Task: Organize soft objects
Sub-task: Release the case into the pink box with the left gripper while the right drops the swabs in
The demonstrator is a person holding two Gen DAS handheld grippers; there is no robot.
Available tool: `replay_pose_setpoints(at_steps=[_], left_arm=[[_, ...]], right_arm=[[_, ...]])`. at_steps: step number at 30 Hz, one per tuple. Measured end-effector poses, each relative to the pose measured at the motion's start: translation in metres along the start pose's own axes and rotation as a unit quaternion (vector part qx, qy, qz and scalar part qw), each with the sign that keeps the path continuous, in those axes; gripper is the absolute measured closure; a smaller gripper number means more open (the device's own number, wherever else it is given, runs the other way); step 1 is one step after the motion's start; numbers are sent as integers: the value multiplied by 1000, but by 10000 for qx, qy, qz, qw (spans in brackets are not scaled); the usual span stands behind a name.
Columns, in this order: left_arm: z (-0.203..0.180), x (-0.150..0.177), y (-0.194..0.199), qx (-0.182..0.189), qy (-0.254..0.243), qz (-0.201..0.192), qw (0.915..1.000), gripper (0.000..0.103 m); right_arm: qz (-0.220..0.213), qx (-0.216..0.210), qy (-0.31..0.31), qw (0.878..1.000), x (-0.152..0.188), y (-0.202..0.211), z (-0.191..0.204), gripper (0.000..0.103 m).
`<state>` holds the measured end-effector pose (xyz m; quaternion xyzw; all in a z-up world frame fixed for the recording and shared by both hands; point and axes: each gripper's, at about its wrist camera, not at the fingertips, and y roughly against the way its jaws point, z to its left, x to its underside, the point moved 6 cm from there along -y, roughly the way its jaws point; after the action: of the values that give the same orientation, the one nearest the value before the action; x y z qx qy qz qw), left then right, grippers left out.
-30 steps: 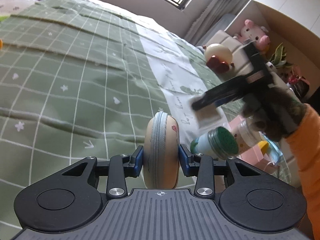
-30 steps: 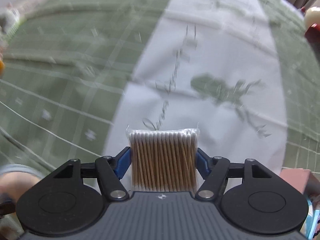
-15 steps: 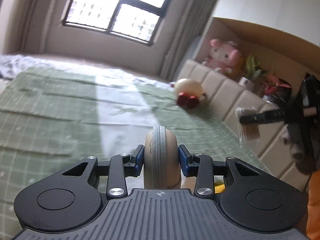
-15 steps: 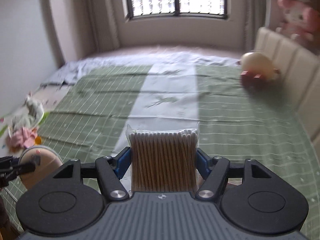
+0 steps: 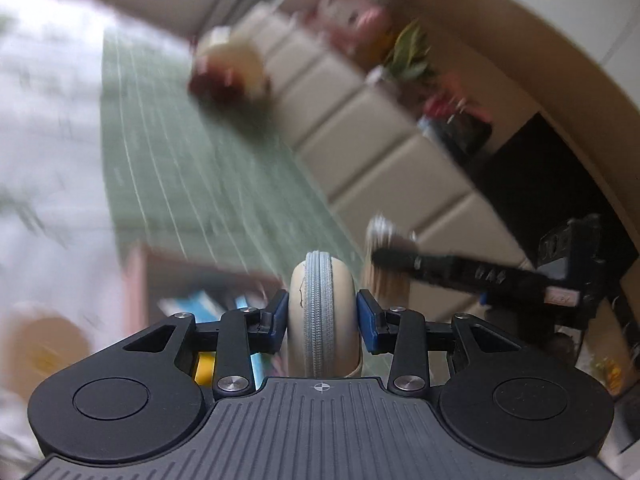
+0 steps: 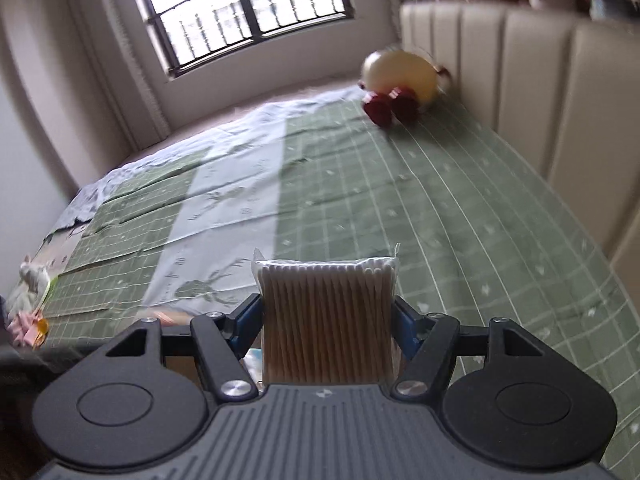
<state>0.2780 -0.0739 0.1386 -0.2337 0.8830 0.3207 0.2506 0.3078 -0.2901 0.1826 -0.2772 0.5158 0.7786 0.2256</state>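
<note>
My left gripper [image 5: 322,320] is shut on a round beige zip pouch [image 5: 322,312], held edge-on with its grey zipper facing me. My right gripper [image 6: 326,316] is shut on a clear pack of cotton swabs [image 6: 326,320] with wooden stems. In the left wrist view the right gripper [image 5: 394,258] shows at the right, holding the blurred swab pack [image 5: 384,280] above the bed edge. Both are held in the air over the green checked bedspread [image 6: 400,200].
A round cream plush with red feet [image 6: 400,80] lies by the padded beige headboard [image 6: 540,100]. A pink box [image 5: 168,280] with several items sits below the left gripper. A pink plush [image 5: 348,12] and plants [image 5: 408,52] stand on the shelf. Small toys [image 6: 28,304] lie at the bed's left edge.
Both grippers have swung to the right, toward the headboard, and tilted. The left view is now motion-blurred and the pink box has come into view below. Both grips are unchanged.
</note>
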Motion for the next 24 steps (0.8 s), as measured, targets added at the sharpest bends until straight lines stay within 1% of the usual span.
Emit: replay_pose_setpoints(at_steps=[1,2,4,7,9,11,13,14,15,17,19,22,24], left_arm=[[7,9,-18,-51,106,201,9997,62],[16,19,-38,-186,151,431,9988,62],[30,34,-61,-607,-116,694,9957,61],[37,34,-71,-998,-602,577,9915,58],[31,28,-74,-1251,-1115,510,9845,59],[24,23,-76,-1579,-1674,386,9724,66],[24,17,-78,-2061,-2135,276,9545,91],[31,14,-79,-2242,-2165,329,9496,91],[37,13,-79,-2222,-2031,380,9529,91],[48,13,-72,-1806,-1513,377,9711,90],[50,4,-62,-1600,-1238,125,9792,88],[39,-6,-38,-1493,-1093,-289,9823,88],[20,-8,-27,-1219,-1178,-382,9848,88]], right_arm=[[60,-71,-71,9999,5,-8,-7,36],[136,-168,-155,9996,9,-20,-10,36],[305,-360,-317,9984,20,-45,-17,36],[624,-476,-531,9955,37,-93,-21,36],[786,-473,-697,9933,42,-124,-22,37],[950,-488,-873,9904,48,-147,-24,38],[839,-363,-788,9927,48,-155,-20,37],[834,-321,-681,9937,48,-156,-16,37],[842,-315,-603,9941,49,-154,-14,37],[828,-344,-475,9948,52,-146,-13,37],[691,-351,-358,9963,50,-130,-13,37],[358,-501,-183,9979,37,-93,-14,37],[102,-548,-62,9984,32,-67,-14,36]])
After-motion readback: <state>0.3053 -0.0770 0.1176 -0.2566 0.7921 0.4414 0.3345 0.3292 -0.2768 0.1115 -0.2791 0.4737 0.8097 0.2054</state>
